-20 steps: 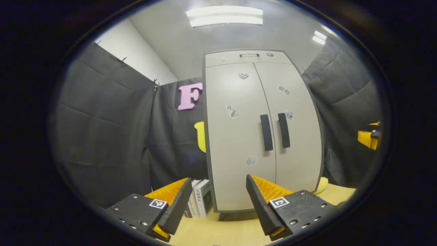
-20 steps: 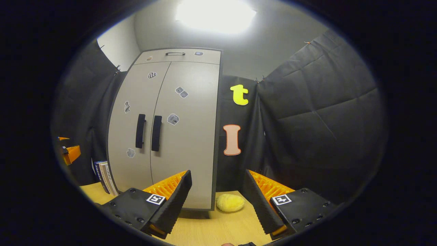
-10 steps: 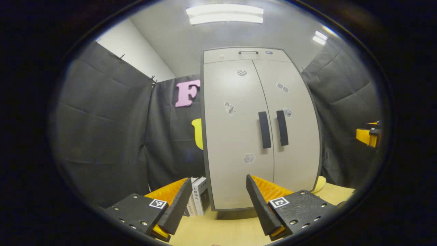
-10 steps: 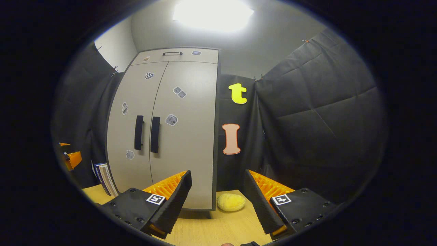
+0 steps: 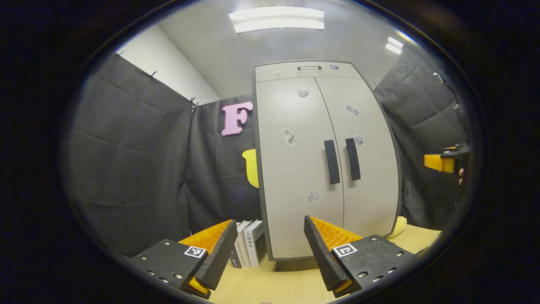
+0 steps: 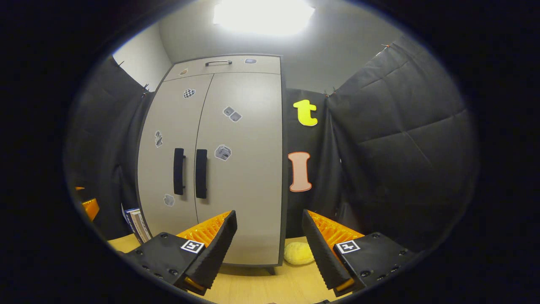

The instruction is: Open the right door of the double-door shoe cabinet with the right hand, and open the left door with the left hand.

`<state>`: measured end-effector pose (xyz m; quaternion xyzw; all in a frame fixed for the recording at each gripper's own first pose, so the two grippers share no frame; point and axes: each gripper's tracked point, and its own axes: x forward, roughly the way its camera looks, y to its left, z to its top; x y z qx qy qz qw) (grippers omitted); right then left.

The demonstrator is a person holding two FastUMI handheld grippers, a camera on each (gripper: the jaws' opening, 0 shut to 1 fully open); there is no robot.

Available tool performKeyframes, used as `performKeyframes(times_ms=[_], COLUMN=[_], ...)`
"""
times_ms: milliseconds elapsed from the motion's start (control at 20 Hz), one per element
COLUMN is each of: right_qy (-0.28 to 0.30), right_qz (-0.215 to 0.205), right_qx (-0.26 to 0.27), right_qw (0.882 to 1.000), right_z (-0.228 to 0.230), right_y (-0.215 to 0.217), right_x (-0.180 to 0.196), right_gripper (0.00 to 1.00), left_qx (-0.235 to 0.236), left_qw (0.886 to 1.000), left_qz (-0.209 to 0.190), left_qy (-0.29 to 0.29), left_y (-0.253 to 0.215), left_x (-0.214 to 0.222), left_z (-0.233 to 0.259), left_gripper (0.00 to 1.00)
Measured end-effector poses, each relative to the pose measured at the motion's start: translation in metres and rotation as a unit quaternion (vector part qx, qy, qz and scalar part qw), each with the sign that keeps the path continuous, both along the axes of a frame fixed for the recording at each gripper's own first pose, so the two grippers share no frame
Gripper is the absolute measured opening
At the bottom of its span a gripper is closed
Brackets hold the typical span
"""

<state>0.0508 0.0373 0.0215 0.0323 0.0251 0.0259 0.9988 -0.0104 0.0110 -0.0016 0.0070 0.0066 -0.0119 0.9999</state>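
Both doors of the shoe cabinet (image 6: 215,160) remain closed as the right tool (image 6: 269,245) and left tool (image 5: 269,249) hover released; next, reaching the right handle (image 6: 201,173).

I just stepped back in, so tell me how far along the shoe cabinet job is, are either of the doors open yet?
Nothing is done yet: the right door and left door are both shut, meeting flush between the two handles. In hand: the right gripper and left gripper are open, short of the cabinet, touching nothing. Left: grasp the right handle and pull, then the left handle.
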Motion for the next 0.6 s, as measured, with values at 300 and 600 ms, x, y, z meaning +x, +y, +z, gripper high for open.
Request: performKeyframes(times_ms=[300, 600], right_qy=[0.009, 0.007], right_qz=[0.039, 0.061], right_qx=[0.027, 0.042], right_qw=[0.999, 0.997], right_z=[0.010, 0.022], right_y=[0.050, 0.095], right_x=[0.051, 0.096], right_gripper=[0.97, 0.97], left_qx=[0.003, 0.010], left_qw=[1.000, 0.999], left_qz=[0.018, 0.040], left_qy=[0.001, 0.013], left_y=[0.016, 0.039], left_x=[-0.005, -0.011], left_z=[-0.002, -0.012], left_gripper=[0.93, 0.93])
